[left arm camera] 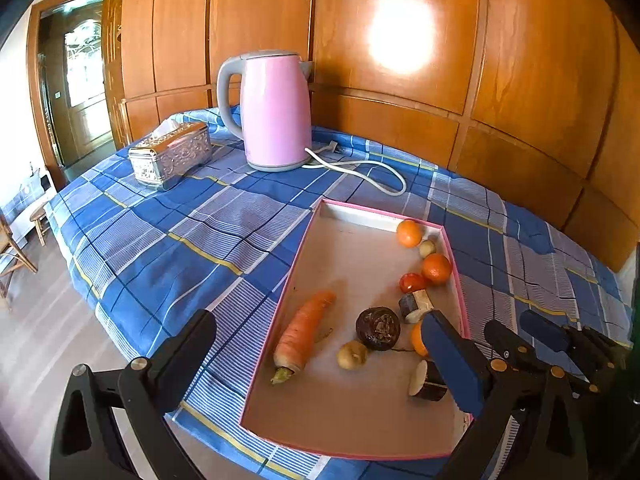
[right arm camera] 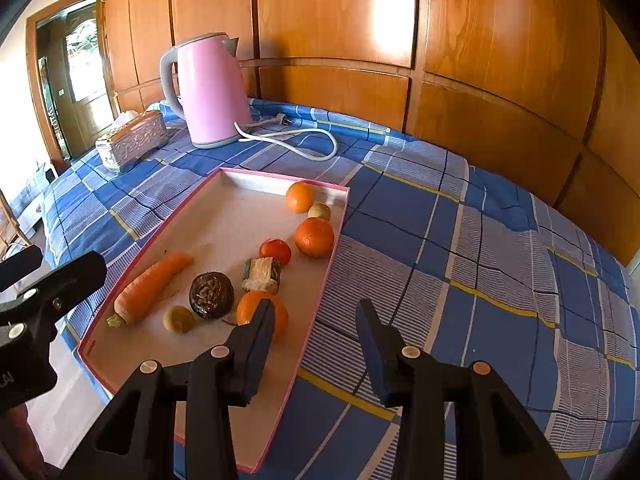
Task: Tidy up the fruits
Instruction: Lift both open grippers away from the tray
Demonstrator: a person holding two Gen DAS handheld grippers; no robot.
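Spread wide and empty, the left gripper (left arm camera: pixel 328 356) is seen from its own camera straddling the near end of the pink-rimmed tray (left arm camera: pixel 280 300), with the carrot (left arm camera: pixel 306 330) lying between the jaws, long axis pointing away, so this hand looks nearer to it. From the right camera, the right gripper (right arm camera: pixel 316 348) is held partly open with nothing gripped, its left finger over the nearest orange (right arm camera: pixel 256 312), over the tray's right rim, all set on a blue checked cloth (right arm camera: pixel 480 260) before wood panelling.
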